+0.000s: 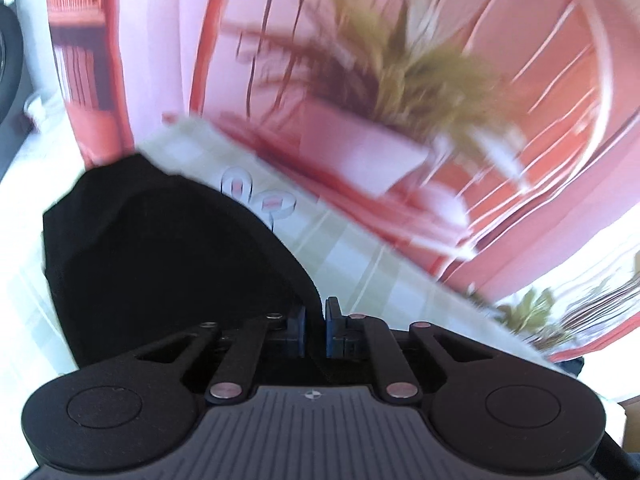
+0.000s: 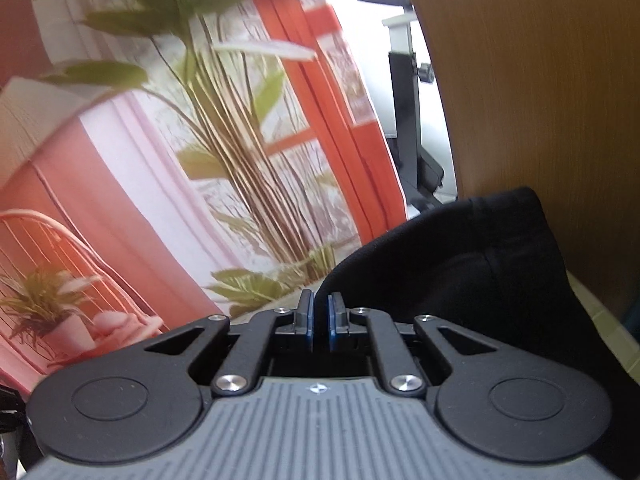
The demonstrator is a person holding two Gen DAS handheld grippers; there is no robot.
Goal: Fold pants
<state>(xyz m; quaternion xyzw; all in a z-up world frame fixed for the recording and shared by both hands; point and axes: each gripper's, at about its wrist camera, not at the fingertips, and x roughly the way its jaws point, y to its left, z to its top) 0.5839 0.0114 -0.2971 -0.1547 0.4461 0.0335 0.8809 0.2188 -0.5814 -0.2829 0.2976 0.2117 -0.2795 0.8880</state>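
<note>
The black pants (image 1: pixel 160 264) hang in a dark sheet at the left of the left wrist view, over the checked tablecloth (image 1: pixel 360 264). Their edge runs down between the blue pads of my left gripper (image 1: pixel 316 324), which is shut on the cloth. In the right wrist view the black pants (image 2: pixel 460 264) bulge up on the right, and a fold of them leads into the narrow gap of my right gripper (image 2: pixel 321 318), shut on it. Both grippers are lifted and tilted downward. The rest of the pants is hidden behind the gripper bodies.
A small clear plastic object (image 1: pixel 260 196) lies on the tablecloth beyond the pants. A pink and orange backdrop with a potted plant (image 1: pixel 380 92) stands past the table edge. A tall leafy plant (image 2: pixel 224 152), a black stand (image 2: pixel 408 120) and a curved wooden panel (image 2: pixel 540 100) fill the right wrist view.
</note>
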